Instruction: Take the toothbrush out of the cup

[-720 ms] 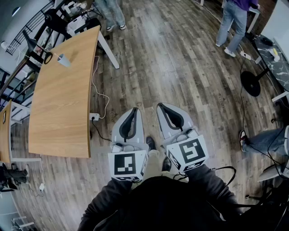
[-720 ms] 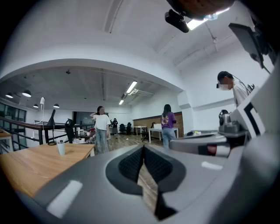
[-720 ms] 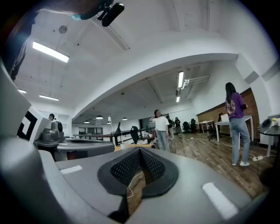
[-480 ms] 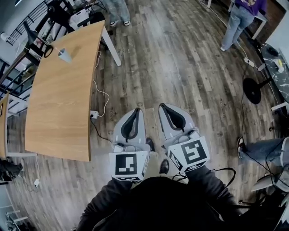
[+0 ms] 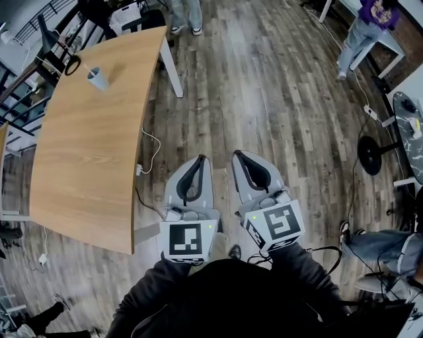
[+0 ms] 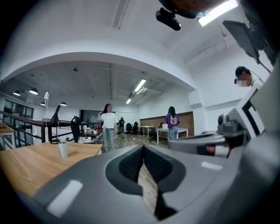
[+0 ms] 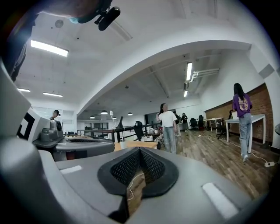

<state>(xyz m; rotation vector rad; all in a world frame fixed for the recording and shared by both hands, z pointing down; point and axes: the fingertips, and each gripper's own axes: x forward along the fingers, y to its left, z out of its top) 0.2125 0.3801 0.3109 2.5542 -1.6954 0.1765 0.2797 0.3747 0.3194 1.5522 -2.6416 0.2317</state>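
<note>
Table [image 5: 79, 171], cup [image 5: 98, 78] far end; L gripper [image 5: 200, 159], R gripper [image 5: 236, 154] closed.

The cup [image 5: 98, 78] on the bench [image 5: 86, 165] is shown too small for its contents to be told. Right of the cup, a standing person [image 5: 186, 13] is cut off above the legs by the top edge. In the left gripper view, the bench nearer than the cup is hidden behind the left claw [image 6: 143, 146].
</note>
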